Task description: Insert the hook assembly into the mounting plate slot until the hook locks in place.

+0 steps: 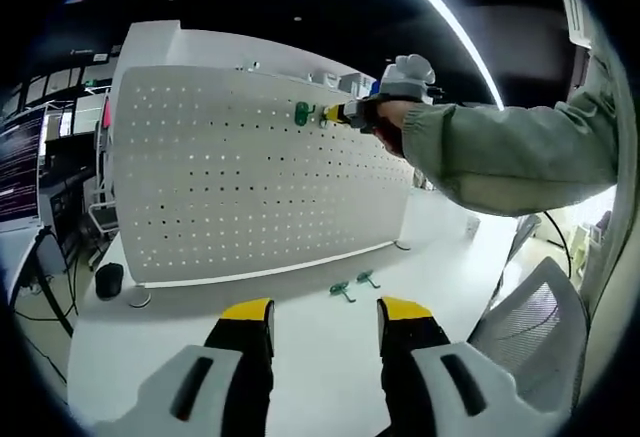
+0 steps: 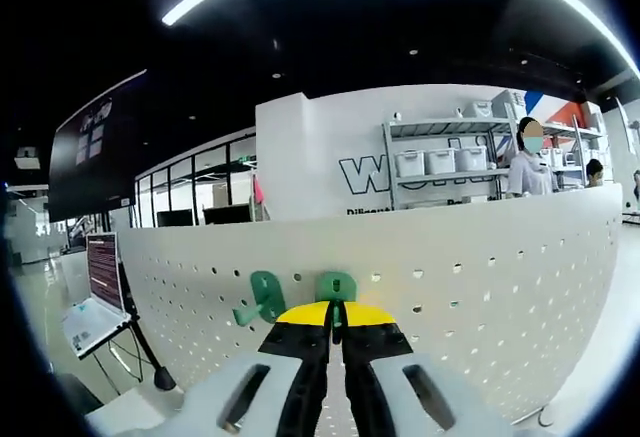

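Observation:
A white pegboard [image 1: 250, 177] stands upright on the white table [image 1: 330, 357]. My right gripper [image 1: 335, 114], held by a hand with a grey-green sleeve, is at the board's upper part, shut on a green hook [image 2: 336, 289] pressed against the pegboard [image 2: 480, 287]. A second green hook [image 2: 262, 297] hangs on the board just left of it, also seen as a green hook [image 1: 303, 113] near the board's top. Two more green hooks [image 1: 352, 285] lie on the table in front of the board. My left gripper [image 1: 325, 309] is open above the table, holding nothing.
A black cylinder [image 1: 109, 279] stands on the table at the board's left end. A grey mesh chair [image 1: 530, 327] is at the right. Behind the board are shelves with white bins [image 2: 440, 162], people and a laptop [image 2: 95, 302] on a stand.

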The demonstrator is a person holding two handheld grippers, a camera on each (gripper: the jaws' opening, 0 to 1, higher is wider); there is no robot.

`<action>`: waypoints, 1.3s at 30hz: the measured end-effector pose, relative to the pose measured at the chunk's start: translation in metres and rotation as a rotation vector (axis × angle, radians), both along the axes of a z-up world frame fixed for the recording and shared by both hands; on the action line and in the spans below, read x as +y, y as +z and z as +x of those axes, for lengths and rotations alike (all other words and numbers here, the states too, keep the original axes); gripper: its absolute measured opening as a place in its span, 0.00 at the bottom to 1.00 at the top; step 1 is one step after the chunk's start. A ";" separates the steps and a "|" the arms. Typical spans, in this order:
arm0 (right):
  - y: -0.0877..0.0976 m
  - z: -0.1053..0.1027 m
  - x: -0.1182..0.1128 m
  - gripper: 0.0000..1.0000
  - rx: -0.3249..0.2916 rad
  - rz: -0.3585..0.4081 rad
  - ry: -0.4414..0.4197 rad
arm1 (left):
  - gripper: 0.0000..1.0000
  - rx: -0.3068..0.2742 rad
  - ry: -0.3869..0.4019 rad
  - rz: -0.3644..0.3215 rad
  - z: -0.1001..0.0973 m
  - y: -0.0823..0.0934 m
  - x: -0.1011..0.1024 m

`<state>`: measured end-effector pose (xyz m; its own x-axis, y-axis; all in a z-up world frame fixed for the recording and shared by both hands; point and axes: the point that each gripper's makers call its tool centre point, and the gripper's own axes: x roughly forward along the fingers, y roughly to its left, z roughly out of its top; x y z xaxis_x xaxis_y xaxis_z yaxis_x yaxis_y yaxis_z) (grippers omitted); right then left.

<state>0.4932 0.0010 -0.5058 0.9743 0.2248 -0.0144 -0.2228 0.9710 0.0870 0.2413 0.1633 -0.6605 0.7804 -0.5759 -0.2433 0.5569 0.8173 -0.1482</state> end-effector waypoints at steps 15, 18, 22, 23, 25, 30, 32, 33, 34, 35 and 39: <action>0.001 0.005 0.000 0.01 -0.034 -0.083 -0.069 | 0.43 0.004 0.005 -0.010 -0.002 -0.002 0.002; 0.000 0.007 -0.001 0.01 -0.048 -0.131 -0.086 | 0.43 0.005 0.008 -0.011 -0.002 -0.003 0.004; 0.000 0.009 -0.003 0.01 -0.040 -0.087 -0.085 | 0.43 0.005 0.011 -0.014 -0.002 -0.003 0.005; 0.000 0.009 -0.003 0.01 -0.040 -0.092 -0.085 | 0.43 0.005 0.012 -0.014 -0.002 -0.003 0.005; 0.000 0.009 -0.002 0.01 -0.036 -0.071 -0.082 | 0.43 0.005 0.013 -0.014 -0.002 -0.004 0.006; 0.001 0.009 -0.001 0.01 -0.010 -0.051 -0.071 | 0.42 0.004 0.014 -0.016 -0.002 -0.004 0.007; 0.000 0.007 0.000 0.01 -0.008 -0.067 -0.070 | 0.42 0.006 0.015 -0.016 -0.003 -0.004 0.007; 0.000 0.007 0.001 0.01 -0.007 -0.064 -0.071 | 0.42 0.006 0.015 -0.017 -0.003 -0.004 0.007; 0.000 0.006 0.001 0.01 -0.003 -0.061 -0.070 | 0.42 0.007 0.015 -0.017 -0.003 -0.005 0.007; 0.000 0.006 0.001 0.02 -0.001 -0.058 -0.071 | 0.42 0.007 0.015 -0.018 -0.003 -0.005 0.007; 0.000 0.005 0.002 0.02 0.001 -0.065 -0.078 | 0.42 0.007 0.011 -0.019 -0.004 -0.004 0.005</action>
